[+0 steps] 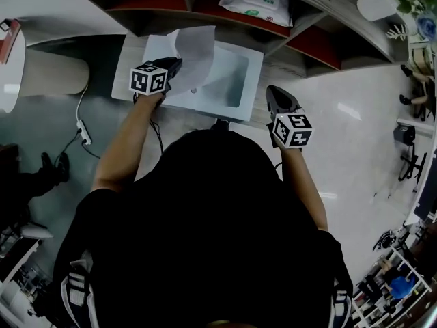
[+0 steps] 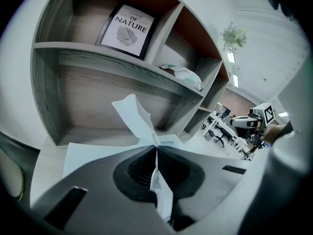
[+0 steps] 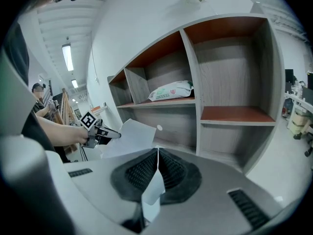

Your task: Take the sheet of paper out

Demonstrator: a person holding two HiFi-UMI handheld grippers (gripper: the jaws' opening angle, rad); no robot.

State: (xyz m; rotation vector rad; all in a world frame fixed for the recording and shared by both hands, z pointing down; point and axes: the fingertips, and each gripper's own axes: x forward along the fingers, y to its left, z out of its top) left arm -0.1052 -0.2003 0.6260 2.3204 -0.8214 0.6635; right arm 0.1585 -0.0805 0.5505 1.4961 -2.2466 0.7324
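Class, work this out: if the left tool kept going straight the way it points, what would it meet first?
Past the sheet of paper clamped in the left tool, probably the back panel of the shelf unit's lower compartment; depth is hard to judge.

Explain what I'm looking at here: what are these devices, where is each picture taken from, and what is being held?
A person, not a robot, holds tongs in each hand. The head view looks down from the person's head; the other two cameras ride on the tongs. The left tongs are shut on a large white sheet of paper, held above a white rectangular tray on a grey wooden shelf unit. The right tongs are shut on a small white slip of paper.
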